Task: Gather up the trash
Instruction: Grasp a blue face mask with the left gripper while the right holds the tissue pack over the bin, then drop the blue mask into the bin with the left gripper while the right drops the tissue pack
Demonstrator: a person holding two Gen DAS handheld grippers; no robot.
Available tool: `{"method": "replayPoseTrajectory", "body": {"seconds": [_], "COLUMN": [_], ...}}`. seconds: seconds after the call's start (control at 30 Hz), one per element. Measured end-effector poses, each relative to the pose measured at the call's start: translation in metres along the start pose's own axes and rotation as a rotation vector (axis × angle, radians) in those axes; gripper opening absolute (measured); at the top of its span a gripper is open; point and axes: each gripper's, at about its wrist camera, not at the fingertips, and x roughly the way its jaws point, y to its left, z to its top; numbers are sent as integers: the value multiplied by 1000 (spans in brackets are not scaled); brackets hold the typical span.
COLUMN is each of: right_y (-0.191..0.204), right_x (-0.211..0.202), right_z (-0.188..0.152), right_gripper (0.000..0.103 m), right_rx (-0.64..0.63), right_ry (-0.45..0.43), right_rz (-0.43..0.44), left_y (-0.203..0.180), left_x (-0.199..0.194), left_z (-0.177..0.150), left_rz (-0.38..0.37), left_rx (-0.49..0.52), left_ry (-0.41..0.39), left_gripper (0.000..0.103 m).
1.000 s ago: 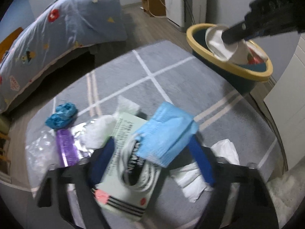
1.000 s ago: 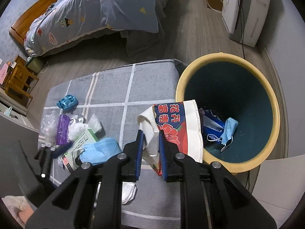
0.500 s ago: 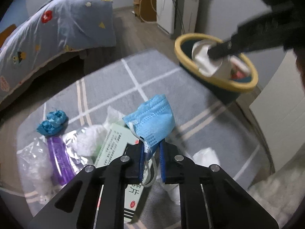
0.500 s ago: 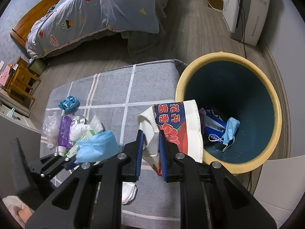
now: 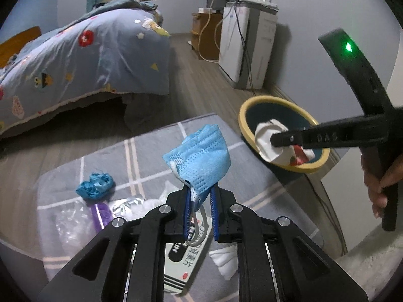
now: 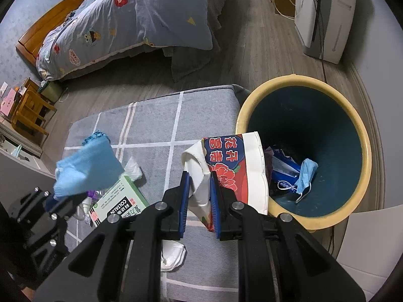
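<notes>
Left tool [image 5: 200, 207] has just clamped its pads on the blue mask [image 5: 199, 156] and lifted it off the rug [image 5: 156, 146]; it was open 1 second ago. Right tool [image 6: 199, 201] remains pinched on the wrapper [image 6: 234, 166], hovering at the bin [image 6: 362, 136] rim. Both items appear ready to drop. Box [image 5: 183, 259], glove [image 5: 95, 182] and tissues still on rug.

A bed [image 5: 83, 58] under a patterned blue quilt [image 6: 141, 17] is lying at ten o'clock; a white appliance [image 5: 248, 47] — cables trailing down it — is standing at one o'clock, a wooden cabinet [image 5: 205, 35] just beside it.
</notes>
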Motion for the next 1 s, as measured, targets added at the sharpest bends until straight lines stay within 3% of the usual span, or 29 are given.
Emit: {"method": "replayPoseTrajectory", "body": {"seconds": [0.37, 0.57, 0.7, 1.0], "right_y": [12, 12, -2, -81], "right_x": [-10, -10, -12, -23], "right_z": [4, 6, 12, 31], "right_gripper": [16, 16, 16, 16], "right_rx": [-41, -68, -57, 141], "right_ry": [-25, -31, -49, -111], "right_rz": [62, 49, 22, -34], "left_y": [4, 3, -4, -30], "left_x": [-3, 8, 15, 20], "left_z": [9, 5, 3, 5], "left_rz": [51, 50, 40, 4], "left_rx": [0, -2, 10, 51], "left_ry": [-2, 24, 42, 54], "left_gripper": [14, 14, 14, 14]}}
